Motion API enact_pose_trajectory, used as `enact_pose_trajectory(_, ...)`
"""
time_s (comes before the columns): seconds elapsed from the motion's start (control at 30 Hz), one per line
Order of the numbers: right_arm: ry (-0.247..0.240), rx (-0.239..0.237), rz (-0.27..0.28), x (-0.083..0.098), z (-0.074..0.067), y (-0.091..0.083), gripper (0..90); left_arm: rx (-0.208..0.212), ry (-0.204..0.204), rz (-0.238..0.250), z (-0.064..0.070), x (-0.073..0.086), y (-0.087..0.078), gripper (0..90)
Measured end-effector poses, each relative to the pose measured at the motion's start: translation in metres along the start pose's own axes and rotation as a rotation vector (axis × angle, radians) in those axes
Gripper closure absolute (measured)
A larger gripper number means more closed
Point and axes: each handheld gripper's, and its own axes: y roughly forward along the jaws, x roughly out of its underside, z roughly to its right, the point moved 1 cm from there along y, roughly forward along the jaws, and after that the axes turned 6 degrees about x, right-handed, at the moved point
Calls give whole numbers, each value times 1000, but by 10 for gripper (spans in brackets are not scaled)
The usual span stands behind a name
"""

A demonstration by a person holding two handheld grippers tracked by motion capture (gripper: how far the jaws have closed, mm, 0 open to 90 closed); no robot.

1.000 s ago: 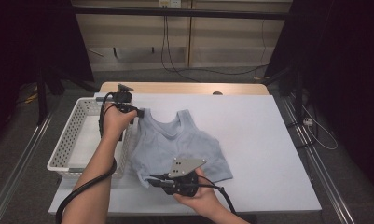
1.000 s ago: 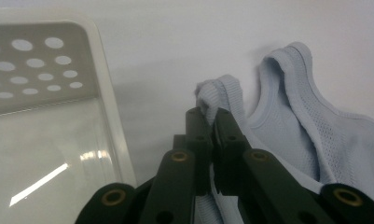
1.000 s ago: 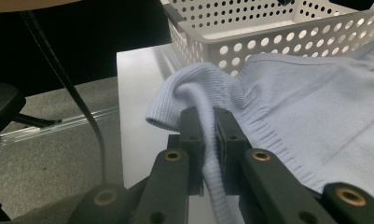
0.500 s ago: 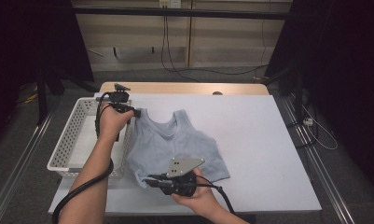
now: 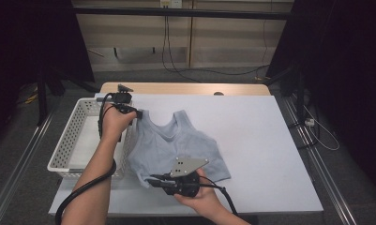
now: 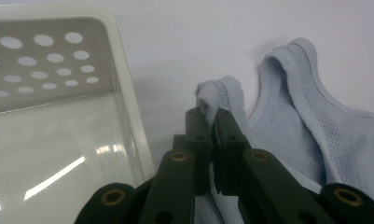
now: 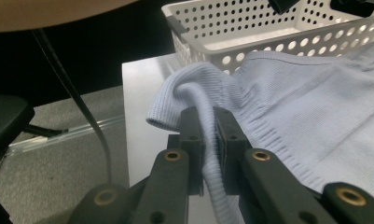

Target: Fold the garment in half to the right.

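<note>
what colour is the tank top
Pale blue tank top, seen best in the right gripper view.

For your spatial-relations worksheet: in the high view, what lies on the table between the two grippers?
The pale blue tank top spans from the left gripper, on a strap, to the right gripper, on the hem.

Tank top (image 5: 176, 145): 1 pc, pale blue knit, sleeveless, ribbed hem, mesh-like weave by armholes. Lay mostly flat on white table (image 5: 251, 126), neck end far, hem near. 1 shoulder strap bunched & lifted; hem corner on basket side pinched up into fold. Left edge lay against white basket (image 5: 68, 140).
</note>
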Motion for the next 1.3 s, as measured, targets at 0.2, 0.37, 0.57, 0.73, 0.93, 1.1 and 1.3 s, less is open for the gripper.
enact_pose_trajectory(0.2, 17, 13, 7, 3, 3, -5, 843, -1, 14, -8, 5, -4, 7, 863)
enact_pose_trajectory(0.37, 30, 32, 25, 3, 6, -13, 843, 4, 23, -5, 10, -8, 12, 863)
enact_pose_trajectory(0.57, 52, 59, 43, 4, 11, -23, 843, 10, 37, -6, 17, -14, 16, 863)
enact_pose_trajectory(0.73, 54, 82, 51, 4, 13, -29, 844, 14, 42, 4, 22, -17, 18, 863)
enact_pose_trajectory(0.93, 58, 106, 57, 6, 17, -38, 844, 21, 50, 10, 29, -20, 21, 862)
enact_pose_trajectory(1.1, 59, 122, 63, 6, 19, -44, 844, 25, 60, 13, 33, -23, 24, 861)
enact_pose_trajectory(1.3, 61, 135, 64, 8, 21, -48, 844, 30, 68, 24, 38, -26, 26, 858)
